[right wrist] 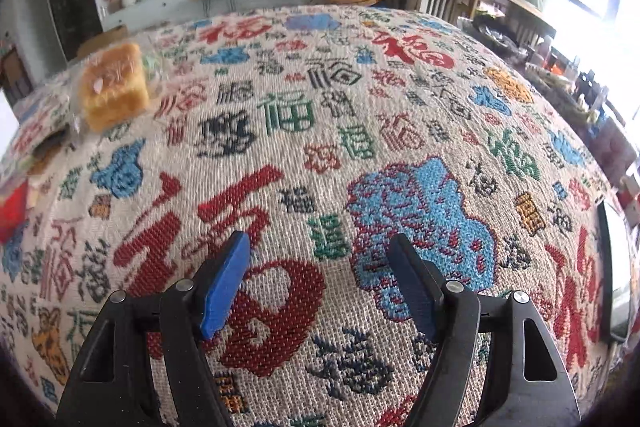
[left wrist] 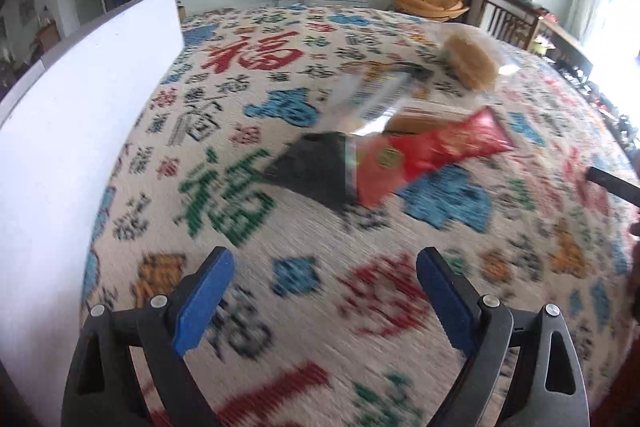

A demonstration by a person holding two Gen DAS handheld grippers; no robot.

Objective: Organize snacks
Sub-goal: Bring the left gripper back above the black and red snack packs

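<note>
Blue-padded fingers (left wrist: 204,301) of the left gripper (left wrist: 324,299) fill the bottom of the left wrist view, spread wide with nothing between them and nothing touching the pads; only the patterned tablecloth (left wrist: 304,227) shows in the gap. That view is blurred.

Beyond the left gripper, toward the middle of the table, lies a loose cluster of snacks. Nearest is a black packet (left wrist: 316,173), with a red packet (left wrist: 432,151) lying just beside it on the right, the two touching or overlapping at their ends. Behind them sits a clear wrapper with printed stripes (left wrist: 380,99), too blurred to read, and farther back toward the far right edge a bagged piece of bread (left wrist: 472,61). All of these are well apart from the left gripper's fingertips. A white panel (left wrist: 80,131) stands upright along the left edge of the table.

In the right wrist view the right gripper (right wrist: 322,281) is likewise spread open over bare cloth, its blue pads (right wrist: 224,287) gripping nothing. The bread (right wrist: 114,89) in its clear bag lies near the far left corner of the table, well away from these fingers. The red packet (right wrist: 14,207) shows only as a sliver at the left border of the view, also well apart from the fingers. A dark-rimmed flat object (right wrist: 612,267) lies at the right edge of the table.
</note>
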